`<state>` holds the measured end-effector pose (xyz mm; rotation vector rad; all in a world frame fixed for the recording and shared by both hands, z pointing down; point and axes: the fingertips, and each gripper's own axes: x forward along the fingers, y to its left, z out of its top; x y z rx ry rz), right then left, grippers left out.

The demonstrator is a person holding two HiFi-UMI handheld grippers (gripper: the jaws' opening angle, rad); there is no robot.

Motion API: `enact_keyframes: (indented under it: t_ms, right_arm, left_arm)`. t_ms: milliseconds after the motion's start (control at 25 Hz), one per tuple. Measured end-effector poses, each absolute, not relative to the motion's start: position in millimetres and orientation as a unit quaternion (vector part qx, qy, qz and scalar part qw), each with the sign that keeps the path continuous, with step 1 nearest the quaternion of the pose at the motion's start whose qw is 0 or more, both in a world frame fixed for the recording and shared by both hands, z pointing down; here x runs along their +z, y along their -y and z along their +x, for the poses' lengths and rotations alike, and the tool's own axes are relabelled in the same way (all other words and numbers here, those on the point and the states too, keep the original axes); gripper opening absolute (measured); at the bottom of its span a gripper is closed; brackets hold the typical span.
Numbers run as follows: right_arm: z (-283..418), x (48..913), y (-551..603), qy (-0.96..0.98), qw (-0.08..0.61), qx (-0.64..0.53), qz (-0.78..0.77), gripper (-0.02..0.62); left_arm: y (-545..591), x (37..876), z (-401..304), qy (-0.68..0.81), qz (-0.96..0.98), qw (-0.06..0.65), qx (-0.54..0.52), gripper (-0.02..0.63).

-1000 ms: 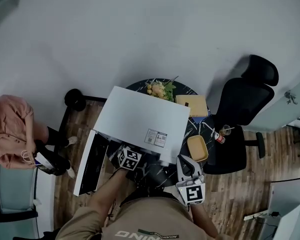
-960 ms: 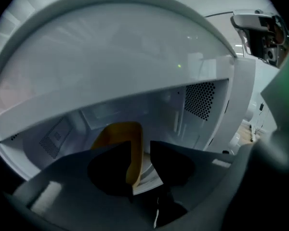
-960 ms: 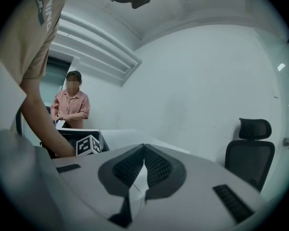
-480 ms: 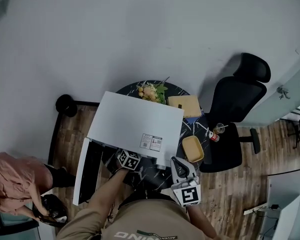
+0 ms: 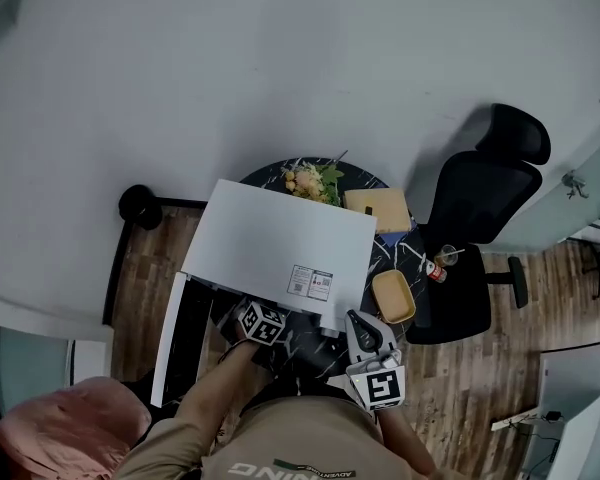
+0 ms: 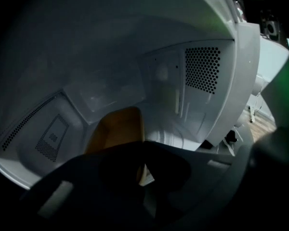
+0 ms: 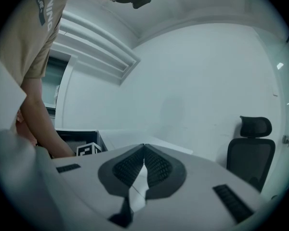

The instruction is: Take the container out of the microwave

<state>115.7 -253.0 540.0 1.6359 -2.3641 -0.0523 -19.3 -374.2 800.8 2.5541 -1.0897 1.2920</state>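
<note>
Left gripper (image 6: 144, 142) is reaching into the microwave (image 5: 280, 236) — jaws pressed together, nothing btwn them. The yellow container (image 6: 116, 133) sits right behind the tips on the cavity floor, toward the back wall. Door (image 5: 170, 333) hangs open on the left. Right gripper (image 7: 144, 147) is outside w/ jaws clenched, empty, aimed at the wall — office chair (image 7: 250, 153) off to its right.
</note>
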Motion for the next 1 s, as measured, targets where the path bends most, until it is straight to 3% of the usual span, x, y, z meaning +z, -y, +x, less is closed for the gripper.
enact_keyframes:
  t_ms: [1000]
  right_arm:
    - [80.3, 536.5, 255.7, 0.857, 0.098, -0.029, 0.505, 0.008]
  left_arm:
    - [286.8, 751.7, -62.2, 0.345, 0.840, 0.024, 0.418, 0.025]
